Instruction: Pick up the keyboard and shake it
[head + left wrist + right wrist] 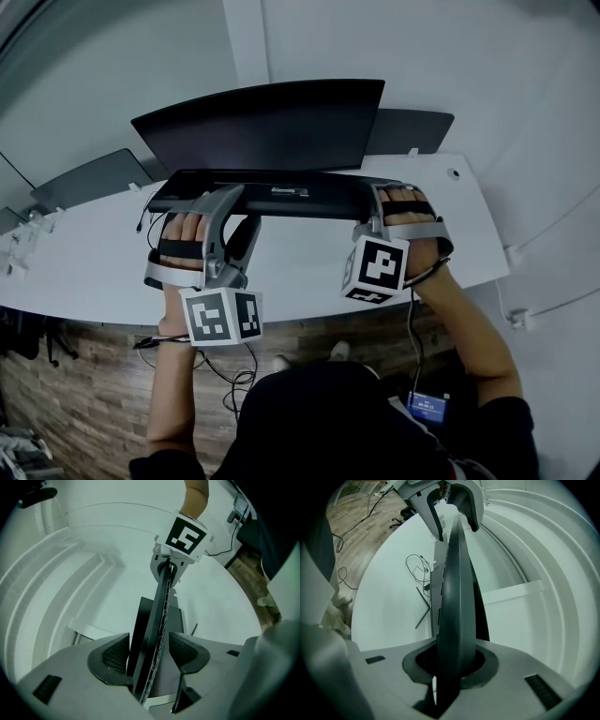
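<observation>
A black keyboard (281,192) hangs lifted off the white table (309,258), level across both grippers and just in front of the monitor. My left gripper (225,197) is shut on its left end, my right gripper (380,199) on its right end. In the left gripper view the keyboard (159,616) runs edge-on between the pads (110,656) toward the right gripper (168,566) at its far end. In the right gripper view the keyboard (454,597) fills the gap between the jaws of my right gripper (452,663), and the left gripper (452,508) clamps its far end.
A dark monitor (272,122) stands right behind the keyboard. Darker panels stand at the back left (89,178) and back right (412,131). Thin cables (419,566) lie on the table below. Wood floor (94,375) shows beyond the table's near edge.
</observation>
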